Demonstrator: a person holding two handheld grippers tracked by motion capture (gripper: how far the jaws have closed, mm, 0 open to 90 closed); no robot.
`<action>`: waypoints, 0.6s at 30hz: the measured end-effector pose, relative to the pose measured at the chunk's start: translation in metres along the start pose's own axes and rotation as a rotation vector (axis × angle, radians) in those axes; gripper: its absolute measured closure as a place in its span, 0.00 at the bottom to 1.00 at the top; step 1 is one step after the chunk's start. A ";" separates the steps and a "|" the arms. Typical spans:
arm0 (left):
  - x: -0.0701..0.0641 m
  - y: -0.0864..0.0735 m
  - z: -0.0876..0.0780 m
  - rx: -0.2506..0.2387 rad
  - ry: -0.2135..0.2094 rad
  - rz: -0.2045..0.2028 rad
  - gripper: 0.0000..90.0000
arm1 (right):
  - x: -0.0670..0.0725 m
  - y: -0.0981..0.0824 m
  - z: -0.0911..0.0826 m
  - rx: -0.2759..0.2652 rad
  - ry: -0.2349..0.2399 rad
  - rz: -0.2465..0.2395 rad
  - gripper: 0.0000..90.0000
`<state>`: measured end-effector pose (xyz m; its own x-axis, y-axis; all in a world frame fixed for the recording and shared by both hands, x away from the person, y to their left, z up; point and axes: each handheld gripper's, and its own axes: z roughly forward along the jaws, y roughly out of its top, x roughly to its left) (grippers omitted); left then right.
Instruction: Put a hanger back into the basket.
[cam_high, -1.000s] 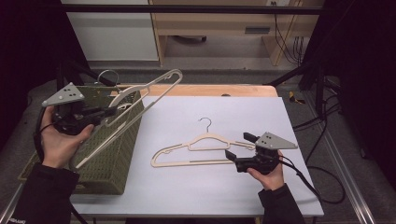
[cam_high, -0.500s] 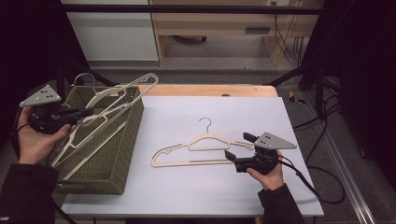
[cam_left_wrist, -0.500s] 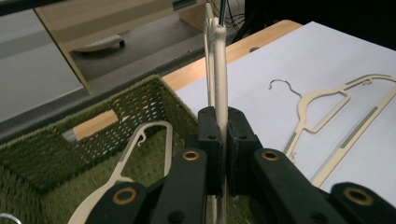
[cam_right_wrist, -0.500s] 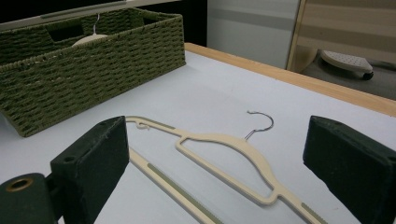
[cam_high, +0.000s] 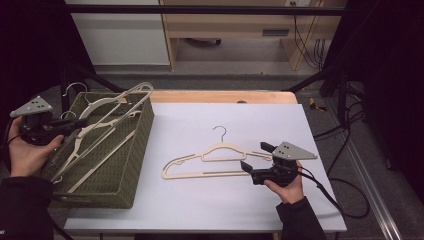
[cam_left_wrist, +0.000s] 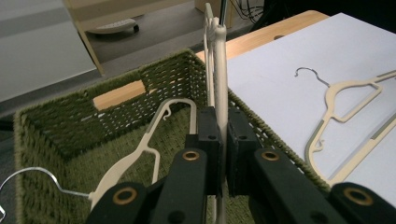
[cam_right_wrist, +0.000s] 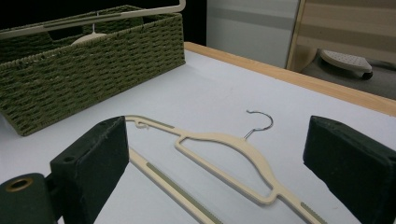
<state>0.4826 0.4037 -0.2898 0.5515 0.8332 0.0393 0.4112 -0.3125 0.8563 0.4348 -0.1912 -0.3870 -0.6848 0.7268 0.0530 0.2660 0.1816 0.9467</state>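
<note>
Cream plastic, the hanger (cam_left_wrist: 219, 79) in the left gripper (cam_left_wrist: 223, 140) looks light, stiff and slick; clamped on its thin bar over the left wicker basket (cam_high: 142, 131). Right gripper (cam_right_wrist: 215, 172) gapes near the table's hanger (cam_right_wrist: 224, 161).

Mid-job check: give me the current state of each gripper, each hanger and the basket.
left gripper: shut on held hanger.
held hanger: tilted, partly inside the basket, one end above the rim.
basket: upright on the table, holds hangers.
hanger in basket: lying loose inside.
right gripper: open, beside the table hanger.
table hanger: flat on the table, not gripped.
</note>
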 end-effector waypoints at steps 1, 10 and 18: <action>0.001 -0.002 0.000 -0.003 0.003 -0.011 0.95 | 0.000 0.000 0.000 0.001 -0.001 0.000 0.08; 0.014 -0.020 0.001 0.021 0.004 -0.044 0.95 | 0.000 0.000 0.000 0.000 -0.006 -0.002 0.08; 0.012 -0.032 0.016 0.064 -0.005 -0.087 0.95 | 0.000 0.000 0.000 -0.001 -0.006 -0.002 0.08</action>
<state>0.4872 0.4164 -0.3252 0.5153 0.8563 -0.0359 0.5025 -0.2679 0.8220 0.4347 -0.1913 -0.3871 -0.6809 0.7307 0.0496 0.2646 0.1823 0.9470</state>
